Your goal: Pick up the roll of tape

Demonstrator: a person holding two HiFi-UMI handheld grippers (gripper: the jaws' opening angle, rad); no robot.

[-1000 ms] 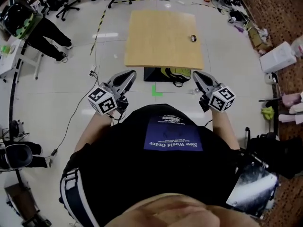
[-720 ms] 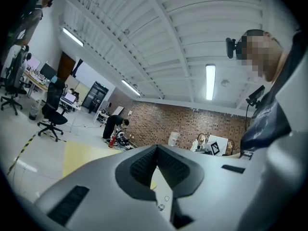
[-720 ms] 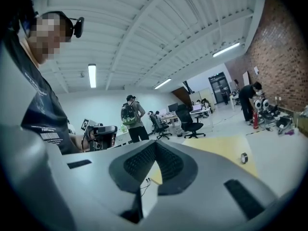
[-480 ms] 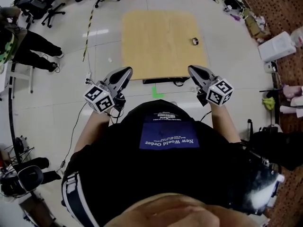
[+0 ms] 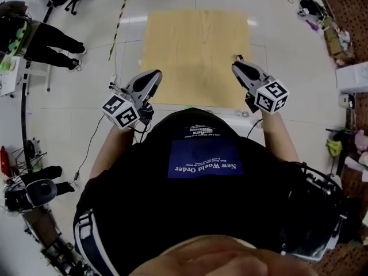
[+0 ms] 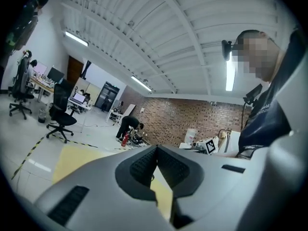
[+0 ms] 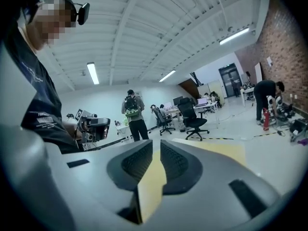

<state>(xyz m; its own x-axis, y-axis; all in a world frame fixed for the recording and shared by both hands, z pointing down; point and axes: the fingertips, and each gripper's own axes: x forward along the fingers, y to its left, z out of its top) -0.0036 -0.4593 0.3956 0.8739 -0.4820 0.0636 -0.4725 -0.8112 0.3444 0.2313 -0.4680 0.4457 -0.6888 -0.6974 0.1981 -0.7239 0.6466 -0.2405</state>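
roll of tape [image 5: 238, 57] on table [image 5: 195, 45], axis unclear

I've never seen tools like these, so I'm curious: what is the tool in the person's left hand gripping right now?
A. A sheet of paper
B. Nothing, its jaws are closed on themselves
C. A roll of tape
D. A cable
B: in the left gripper view, the left gripper has its jaw tips together with nothing between them, and only the tan table shows behind.
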